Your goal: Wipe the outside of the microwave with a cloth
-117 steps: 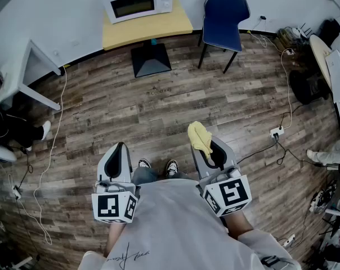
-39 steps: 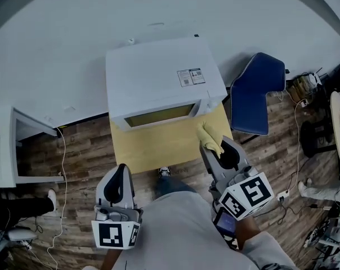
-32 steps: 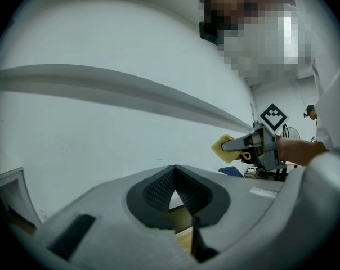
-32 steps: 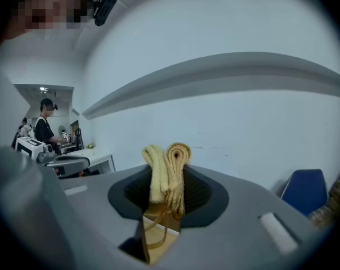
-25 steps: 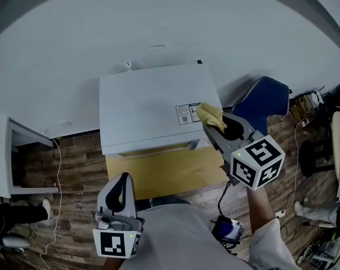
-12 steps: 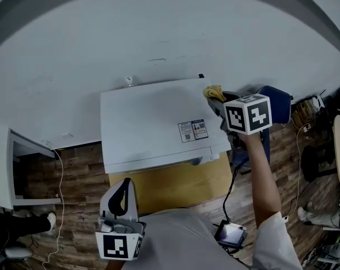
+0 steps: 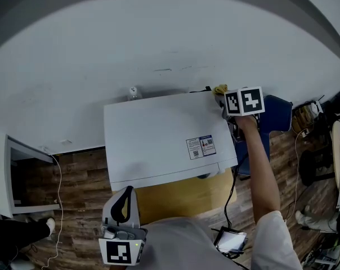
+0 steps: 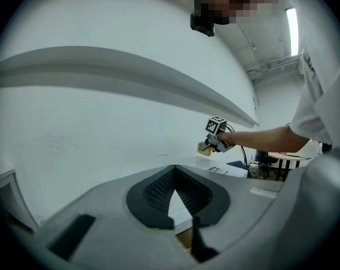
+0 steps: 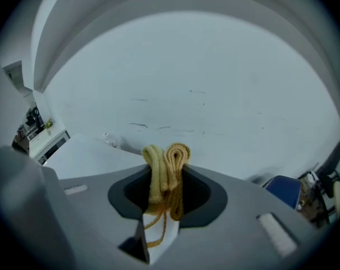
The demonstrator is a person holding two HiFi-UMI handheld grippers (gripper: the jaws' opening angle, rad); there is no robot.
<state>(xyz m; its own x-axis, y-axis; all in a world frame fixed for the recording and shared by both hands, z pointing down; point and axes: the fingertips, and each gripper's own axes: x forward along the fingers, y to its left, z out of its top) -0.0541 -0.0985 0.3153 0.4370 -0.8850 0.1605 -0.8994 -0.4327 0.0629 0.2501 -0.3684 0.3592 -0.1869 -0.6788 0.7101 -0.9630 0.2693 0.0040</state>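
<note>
Reaching farther than a moment ago, my right gripper [image 7: 221,94] pinches the yellow cloth [image 9: 166,170] at the microwave's [image 7: 159,136] back corner just below it, while my left gripper [image 7: 125,191], jaws pressed together, hangs near me.

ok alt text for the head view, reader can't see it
Seen from above, the right gripper holds a yellow cloth at the far right corner of a white microwave, arm outstretched. The left gripper hangs low by the person's body, near a yellow table.
</note>
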